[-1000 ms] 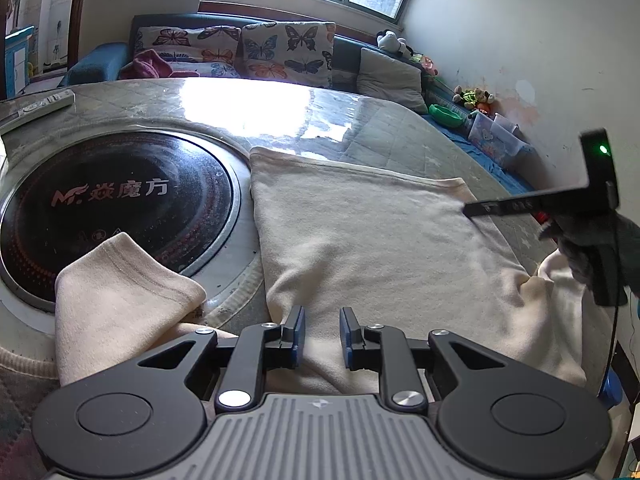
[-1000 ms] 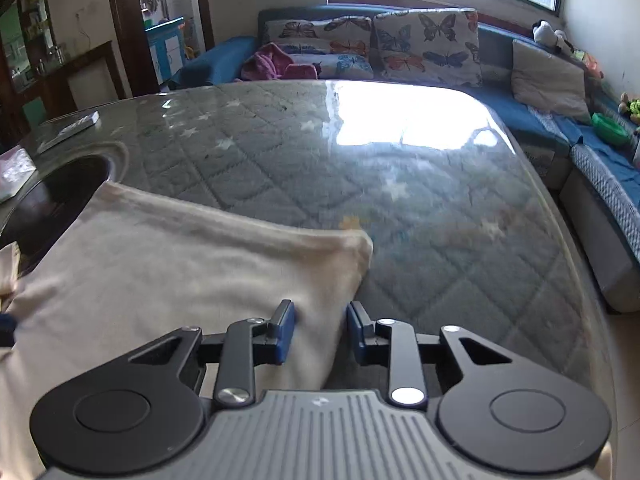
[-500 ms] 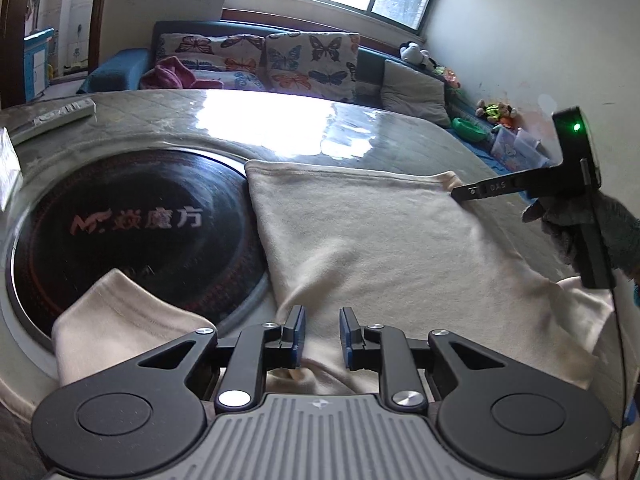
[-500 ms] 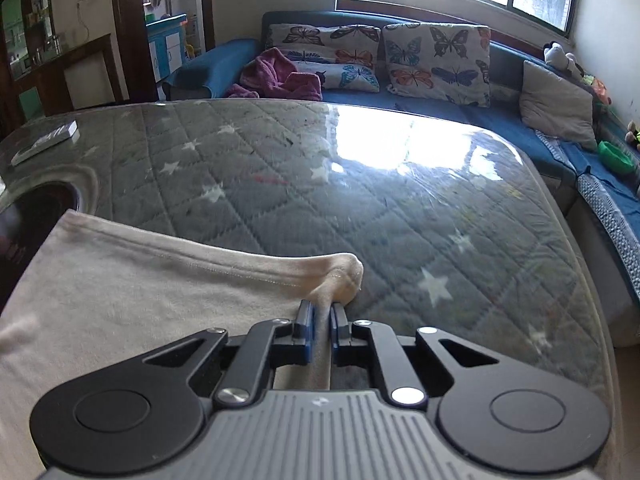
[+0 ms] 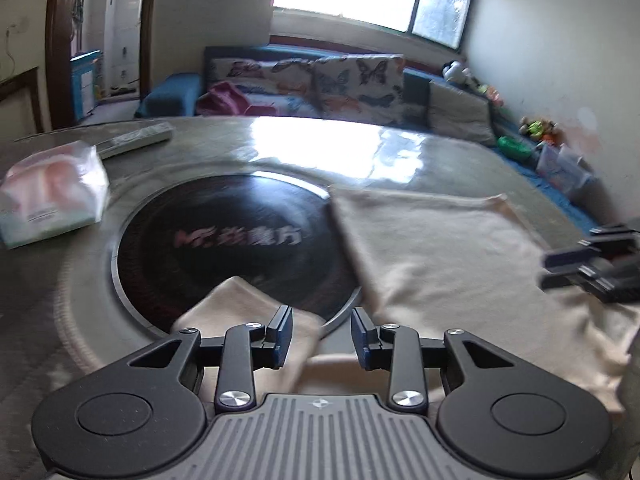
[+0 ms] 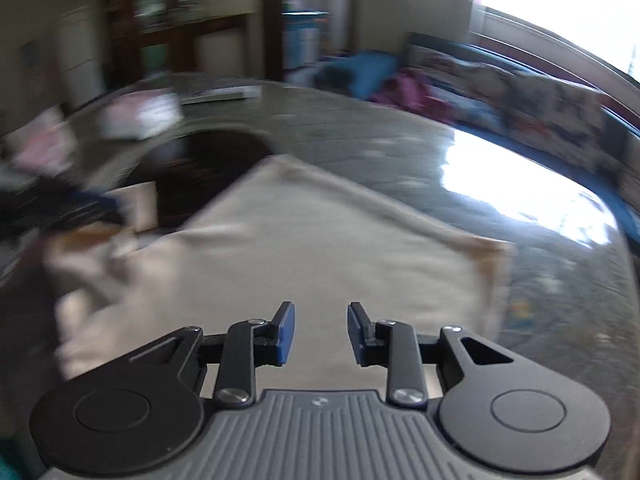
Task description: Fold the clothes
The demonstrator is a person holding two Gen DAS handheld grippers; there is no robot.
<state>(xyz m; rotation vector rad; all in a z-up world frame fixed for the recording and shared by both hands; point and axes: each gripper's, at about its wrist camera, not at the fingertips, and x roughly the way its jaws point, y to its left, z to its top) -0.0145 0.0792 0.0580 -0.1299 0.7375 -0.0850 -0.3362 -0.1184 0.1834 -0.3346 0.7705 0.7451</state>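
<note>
Left gripper (image 5: 322, 332): its two blue-tipped fingers stood wide apart. Nothing was between them. It was above the near edge of the cloth and the round black plate, and I could not tell if it touched the cloth.

Right gripper (image 6: 319, 330): its fingers were wide apart too, and held nothing. It was over the middle of the cloth. In the left view it showed as a dark blur (image 5: 592, 268) at the right side, above the cloth.

Cream cloth (image 6: 320, 248): it lay spread out flat on the counter, with one corner pointing toward the window side. In the left view the big flat part (image 5: 448, 256) was on the right.

Sleeve (image 5: 240, 308): a smaller part of the same cream cloth lay on the near rim of the black plate, just in front of the left gripper.

Black plate (image 5: 224, 240): a big round dark disc set into the counter, with pale writing on it. The cloth's left edge lay on its right rim.

Counter (image 5: 400, 148): gray, shiny and bright where the window light hit it.

Tissue pack (image 5: 52, 196): on the counter, left of the black plate.

Remote (image 5: 136, 140): flat on the counter, behind the tissue pack.

Sofa (image 5: 360, 76): behind the counter, with butterfly cushions.
</note>
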